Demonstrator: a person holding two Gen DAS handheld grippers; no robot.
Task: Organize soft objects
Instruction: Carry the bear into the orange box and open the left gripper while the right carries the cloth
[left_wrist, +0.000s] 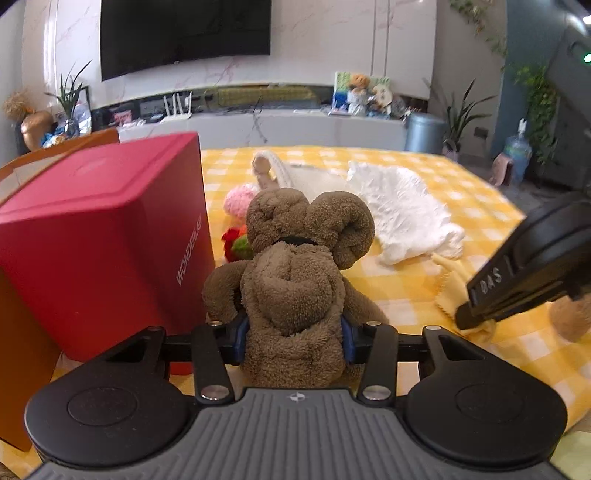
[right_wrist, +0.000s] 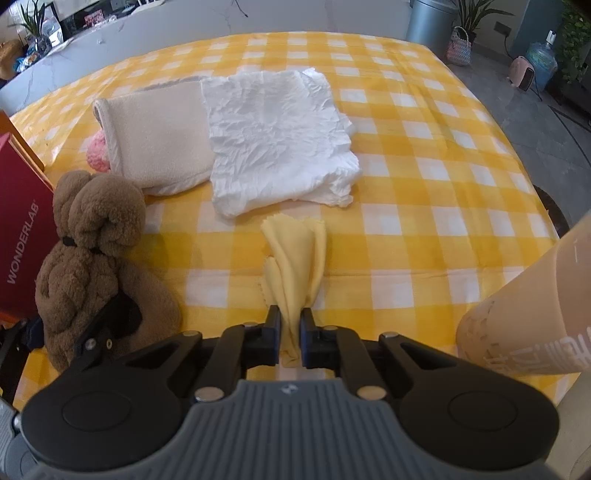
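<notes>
A brown plush toy (left_wrist: 295, 266) sits upright on the yellow checked tablecloth (left_wrist: 406, 288), its back toward the left wrist camera. My left gripper (left_wrist: 293, 339) is shut on its lower body, a blue pad pressing into each side. In the right wrist view the same plush toy (right_wrist: 92, 236) is at the left beside a red box (right_wrist: 22, 236). My right gripper (right_wrist: 290, 332) is shut on a bunched yellow cloth (right_wrist: 295, 258), which fans out ahead of the pads. The left wrist view shows that right gripper (left_wrist: 469, 317) tip-down on the yellow cloth (left_wrist: 454, 280).
A crumpled white cloth (right_wrist: 277, 136) and a folded cream towel (right_wrist: 162, 133) lie side by side farther back, with a pink fluffy ball (right_wrist: 98, 153) by the towel. A small red and green soft item (left_wrist: 236, 243) lies near the red box (left_wrist: 103, 229). A person's beige sleeve (right_wrist: 535, 314) fills the right.
</notes>
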